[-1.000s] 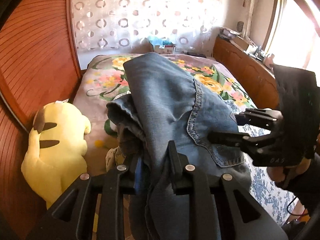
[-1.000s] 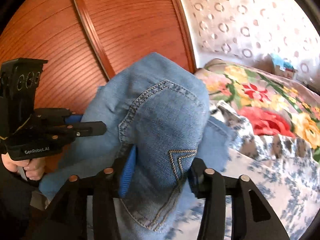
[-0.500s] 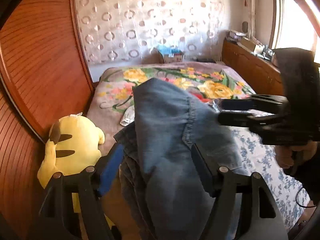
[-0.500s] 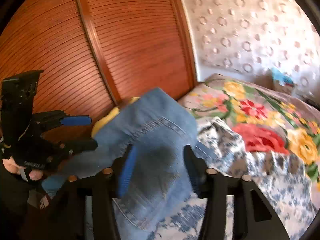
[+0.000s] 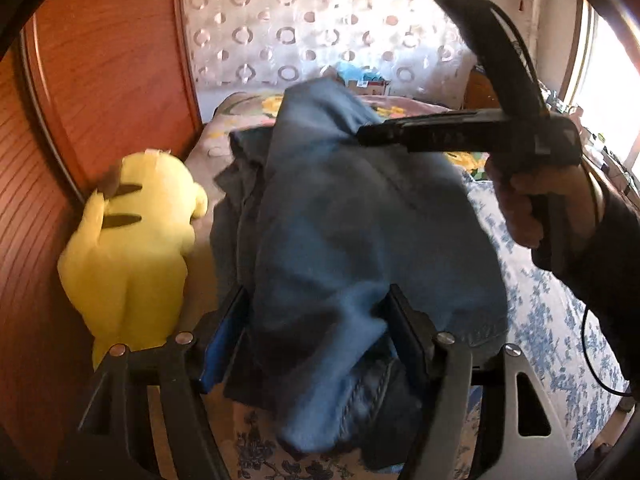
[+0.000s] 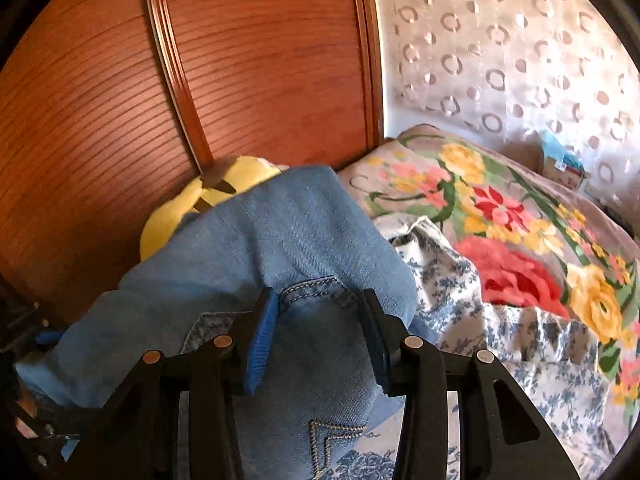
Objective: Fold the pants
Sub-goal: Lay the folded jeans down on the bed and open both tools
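The blue denim pants (image 5: 344, 232) are bunched in a heap on the bed, also seen in the right wrist view (image 6: 288, 264). My left gripper (image 5: 320, 320) is open, its jaws spread wide with the denim heap lying between them. My right gripper (image 6: 316, 328) is open too, jaws apart around the back-pocket part of the pants. The right gripper also shows in the left wrist view (image 5: 460, 136), held in a hand above the far side of the pants. The left gripper's blue pad shows at the left edge of the right wrist view (image 6: 48, 336).
A yellow plush toy (image 5: 132, 240) lies left of the pants against the wooden wardrobe (image 5: 100, 80). The bed carries a flowered blanket (image 6: 500, 216) and a blue-and-white sheet (image 5: 560, 320). A patterned curtain (image 6: 500, 48) hangs behind. A window (image 5: 608, 80) is at right.
A second ago my left gripper was shut on the pants; both sets of jaws now stand wide. The pants have dropped lower onto the bed. Both grippers have pulled back slightly.
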